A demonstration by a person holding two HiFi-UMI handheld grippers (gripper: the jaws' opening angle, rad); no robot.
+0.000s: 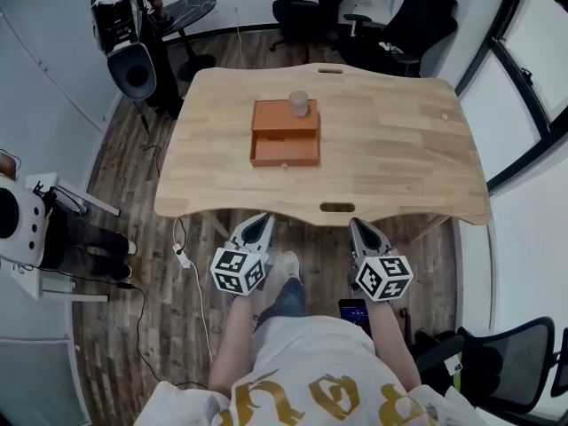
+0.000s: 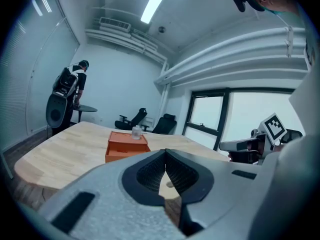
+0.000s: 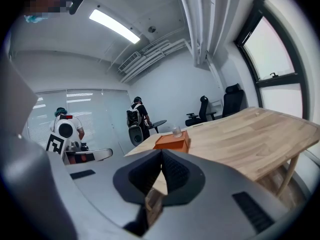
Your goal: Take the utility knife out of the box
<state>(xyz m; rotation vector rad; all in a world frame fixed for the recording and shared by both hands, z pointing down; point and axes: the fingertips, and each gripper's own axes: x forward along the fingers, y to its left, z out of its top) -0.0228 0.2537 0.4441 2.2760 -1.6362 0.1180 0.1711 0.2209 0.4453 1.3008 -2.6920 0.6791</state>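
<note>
utility knife: not visible in any view. Flat orange rectangular box (image 1: 286, 133) sits mid-top on the light wood desk w/ rounded corners (image 1: 399, 140). Box's nearer half looks like an open tray, contents can't be made out. Small translucent cup (image 1: 298, 103) stands on box's far edge.

Beyond box: black office chairs (image 1: 311, 3), dark round side table (image 1: 188, 9), person w/ backpack rig (image 2: 70, 86) next to it. Right of box: window wall (image 3: 272, 54). Floor = dark wood planks (image 1: 124, 167).

Left gripper (image 1: 264, 221) & right gripper (image 1: 358, 225) are well short of box, off the desk's near edge, approx level, both aimed at box. Both jaw pairs fully closed, nothing between them.

Marker cubes show b/w squares only. Yellow print on wearer's shirt unreadable.
</note>
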